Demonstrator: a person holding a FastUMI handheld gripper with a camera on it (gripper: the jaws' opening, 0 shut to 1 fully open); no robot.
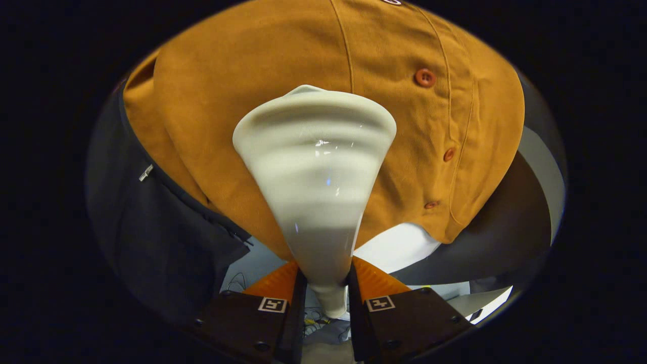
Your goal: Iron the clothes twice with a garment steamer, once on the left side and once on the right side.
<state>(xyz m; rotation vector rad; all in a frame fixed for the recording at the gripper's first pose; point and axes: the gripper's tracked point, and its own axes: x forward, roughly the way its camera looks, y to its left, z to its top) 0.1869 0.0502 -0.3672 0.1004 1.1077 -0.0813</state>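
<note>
Claw [326,285] clamping steamer [316,167], shirt [252,76] hem partly hidden

Loose cables [314,318] lie on the grey floor [328,337].

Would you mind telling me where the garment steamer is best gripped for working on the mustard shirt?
By its narrow handle end, from behind, as the hand-held gripper does now: both fingers press there. The garment steamer flares to a wide head against the mustard shirt, too broad to clamp.
</note>
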